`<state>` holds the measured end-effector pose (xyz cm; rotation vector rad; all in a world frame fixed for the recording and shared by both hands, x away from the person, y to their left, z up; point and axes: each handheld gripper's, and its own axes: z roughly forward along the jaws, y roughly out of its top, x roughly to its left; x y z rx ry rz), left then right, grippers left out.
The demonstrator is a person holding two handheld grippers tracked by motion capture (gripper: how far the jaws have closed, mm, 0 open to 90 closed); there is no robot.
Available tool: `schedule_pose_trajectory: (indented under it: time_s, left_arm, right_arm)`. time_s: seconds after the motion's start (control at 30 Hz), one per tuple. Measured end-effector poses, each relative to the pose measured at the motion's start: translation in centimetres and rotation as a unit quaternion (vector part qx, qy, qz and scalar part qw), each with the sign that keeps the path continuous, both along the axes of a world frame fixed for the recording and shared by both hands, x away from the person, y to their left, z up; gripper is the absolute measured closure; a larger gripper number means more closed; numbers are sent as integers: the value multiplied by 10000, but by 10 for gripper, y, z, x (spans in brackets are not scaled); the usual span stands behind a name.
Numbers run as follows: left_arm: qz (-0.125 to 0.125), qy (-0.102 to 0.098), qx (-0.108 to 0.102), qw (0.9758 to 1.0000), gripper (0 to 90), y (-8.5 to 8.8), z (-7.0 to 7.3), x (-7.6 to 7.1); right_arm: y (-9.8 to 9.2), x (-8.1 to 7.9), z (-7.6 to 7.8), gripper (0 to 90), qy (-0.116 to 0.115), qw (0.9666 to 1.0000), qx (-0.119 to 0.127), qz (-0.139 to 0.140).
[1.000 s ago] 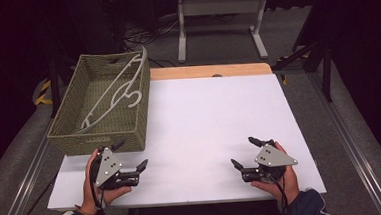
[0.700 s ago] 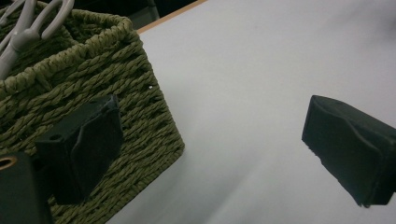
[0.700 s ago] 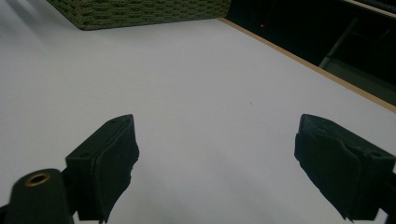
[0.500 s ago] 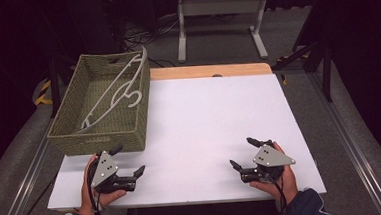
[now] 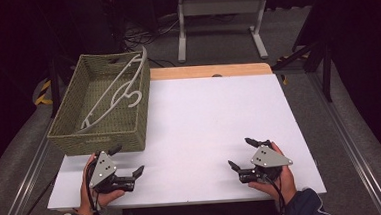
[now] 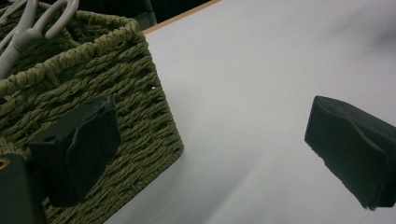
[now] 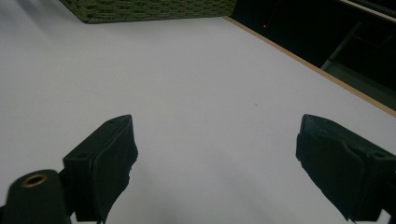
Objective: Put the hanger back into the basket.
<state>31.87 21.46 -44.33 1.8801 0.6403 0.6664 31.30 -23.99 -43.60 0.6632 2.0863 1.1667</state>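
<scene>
Left tool [image 5: 126,160] w/ jaws spread, empty; right tool [image 5: 240,154] same. Just ahead of left tool: basket [image 5: 100,141] w/ 1 hanger [image 5: 119,92], prob. light, stiff, slick; best taken at hook neck.

Counted on the counter [image 5: 199,117]: one woven basket [image 5: 129,126], one white hanger [image 5: 115,94] inside it. Two grippers noted, left gripper [image 5: 127,164] and right gripper [image 5: 241,155].
</scene>
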Motion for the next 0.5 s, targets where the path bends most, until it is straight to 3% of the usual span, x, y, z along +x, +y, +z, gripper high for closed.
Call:
schedule_pose_trajectory:
  time_s: [0.5]
  left_arm:
    - [15,55,22,10000,39,-1,-1,2]
  right_arm:
    - [-1,0,1,126,-113,9999,-28,-23]
